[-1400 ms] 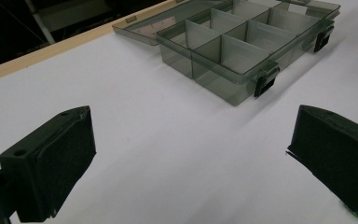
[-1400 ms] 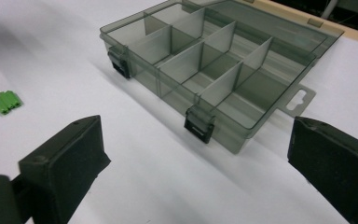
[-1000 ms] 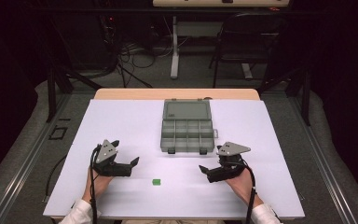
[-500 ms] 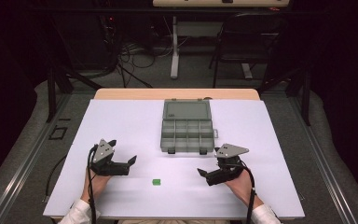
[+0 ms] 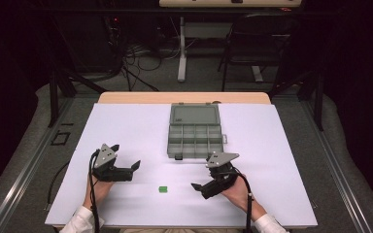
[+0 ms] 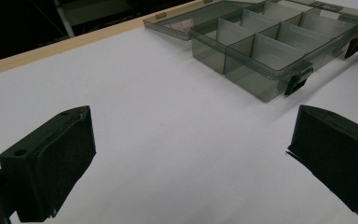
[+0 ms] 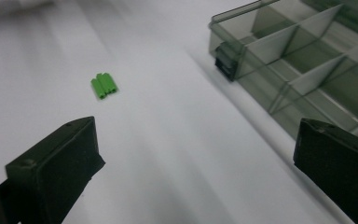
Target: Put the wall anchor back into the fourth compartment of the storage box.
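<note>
A small green block (image 5: 163, 189) lies on the white table cover (image 5: 126, 131) between my two grippers; in the right gripper view the green block (image 7: 104, 85) sits ahead and to the left of the jaws. A grey clear compartment box (image 5: 195, 133) stands open at the table's middle, its lid laid back. My left gripper (image 5: 135, 166) is open, jaws wide with nothing between them, and its view shows the compartment box (image 6: 270, 49) ahead right. My right gripper (image 5: 195, 187) is open and empty, pointing left toward the block, with the compartment box (image 7: 307, 65) on its right.
The white cover ends on a wooden table edge (image 5: 184, 98) at the back. Beyond it are a dark floor, cables and table legs (image 5: 181, 53). Bare white surface lies left of the box and along the front.
My right gripper has dropped lower and swung leftward toward the green block. The left gripper has shifted slightly toward the front. The block and box have not moved.
</note>
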{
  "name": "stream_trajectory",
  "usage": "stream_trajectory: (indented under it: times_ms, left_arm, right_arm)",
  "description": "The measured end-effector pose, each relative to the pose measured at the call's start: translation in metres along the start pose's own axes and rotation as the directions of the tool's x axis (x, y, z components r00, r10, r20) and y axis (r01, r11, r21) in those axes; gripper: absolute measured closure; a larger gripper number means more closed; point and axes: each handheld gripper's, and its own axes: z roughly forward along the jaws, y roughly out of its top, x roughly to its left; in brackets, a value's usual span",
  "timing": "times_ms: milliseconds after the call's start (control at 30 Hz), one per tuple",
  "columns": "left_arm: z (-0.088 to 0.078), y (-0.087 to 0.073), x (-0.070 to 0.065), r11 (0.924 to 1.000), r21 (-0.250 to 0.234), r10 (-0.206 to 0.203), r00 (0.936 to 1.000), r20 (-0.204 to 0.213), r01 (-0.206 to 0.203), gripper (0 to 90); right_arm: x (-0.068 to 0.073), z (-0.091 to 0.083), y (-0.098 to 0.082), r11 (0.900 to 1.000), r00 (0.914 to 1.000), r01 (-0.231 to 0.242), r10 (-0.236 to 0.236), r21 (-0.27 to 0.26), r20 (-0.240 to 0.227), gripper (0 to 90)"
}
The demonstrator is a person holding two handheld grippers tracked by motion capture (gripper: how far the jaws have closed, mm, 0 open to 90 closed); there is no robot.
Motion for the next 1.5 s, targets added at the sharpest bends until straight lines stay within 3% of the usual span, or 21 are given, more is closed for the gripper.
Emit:
stream_trajectory:
  times_ms: [433, 700, 833, 1067, 1500]
  left_arm:
    - [-0.004, -0.001, -0.001, 1.0, -0.007, -0.006, 1.0, -0.003, 0.006, 0.0]
    - [-0.003, 0.0, -0.003, 1.0, -0.007, 0.004, 1.0, -0.001, -0.004, 0.0]
    - [-0.003, -0.001, -0.002, 0.9999, -0.009, 0.004, 1.0, 0.0, -0.004, 0.0]
    - [-0.001, -0.001, -0.003, 1.0, -0.007, 0.004, 1.0, 0.007, -0.003, 0.0]
    - [-0.001, 0.0, -0.003, 0.9999, -0.005, 0.015, 0.9999, 0.008, -0.015, 0.0]
  right_arm:
    - [0.015, 0.025, 0.019, 0.998, 0.9966, 0.056, -0.054, 0.017, -0.062, 0.0]
    - [0.02, 0.042, 0.03, 0.998, 0.9948, 0.06, -0.059, 0.013, -0.083, 0.0]
    - [0.022, 0.049, 0.031, 0.997, 0.9941, 0.074, -0.071, 0.037, -0.083, 0.0]
    - [0.023, 0.063, 0.033, 0.996, 0.9932, 0.059, -0.053, 0.065, -0.104, 0.0]
    - [0.027, 0.077, 0.037, 0.995, 0.9934, 0.07, -0.062, 0.077, -0.096, 3.0]
